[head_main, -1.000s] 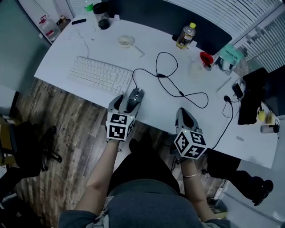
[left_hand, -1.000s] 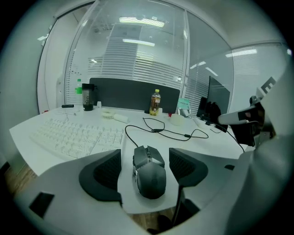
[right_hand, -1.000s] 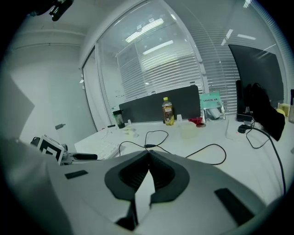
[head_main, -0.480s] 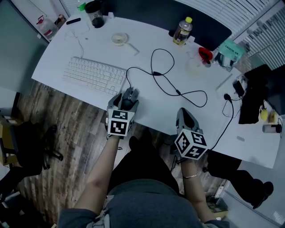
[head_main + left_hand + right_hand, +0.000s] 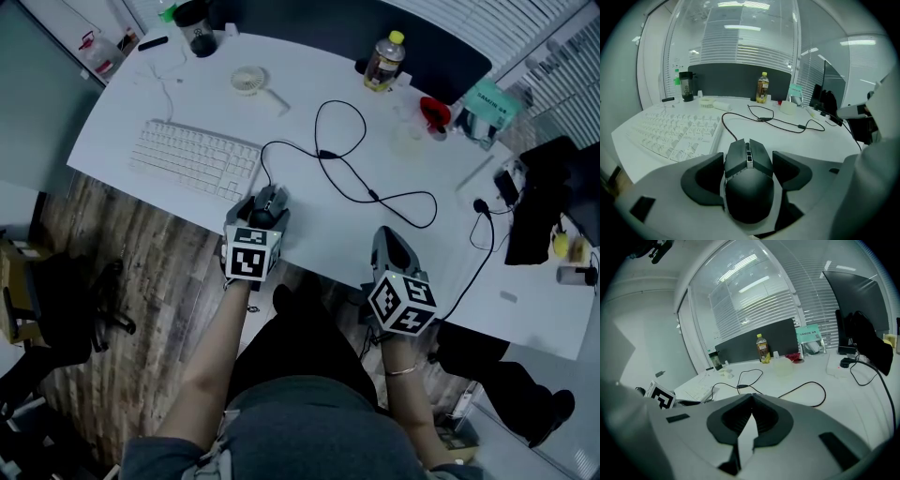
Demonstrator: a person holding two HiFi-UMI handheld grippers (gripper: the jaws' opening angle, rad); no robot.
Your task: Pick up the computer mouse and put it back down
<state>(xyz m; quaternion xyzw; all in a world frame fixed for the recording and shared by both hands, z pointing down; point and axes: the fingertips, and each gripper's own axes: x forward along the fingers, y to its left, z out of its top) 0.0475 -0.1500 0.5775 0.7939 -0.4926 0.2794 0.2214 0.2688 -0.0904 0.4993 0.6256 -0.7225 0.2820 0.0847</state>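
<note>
White desk point(image 5: 323, 230) fills the head view. At its near edge the left claw point(image 5: 266, 212) is closed on the dark computer mouse point(image 5: 271, 197), just right of the white keyboard point(image 5: 192, 159); the mouse's black cable point(image 5: 356, 187) loops away toward the far side. The right claw point(image 5: 387, 236) sits further right at the same edge, narrow.

Left gripper view: the mouse point(image 5: 748, 197) lies between the two dark pads point(image 5: 705, 180), which press its flanks. Whether it rests on the desk or hangs just above it, I cannot tell. The keyboard point(image 5: 670, 133) lies to the left, and a bottle point(image 5: 762, 87) stands far behind.

Right gripper view: the claw point(image 5: 751, 398) has its tips together, above the desk point(image 5: 862, 399).
</note>
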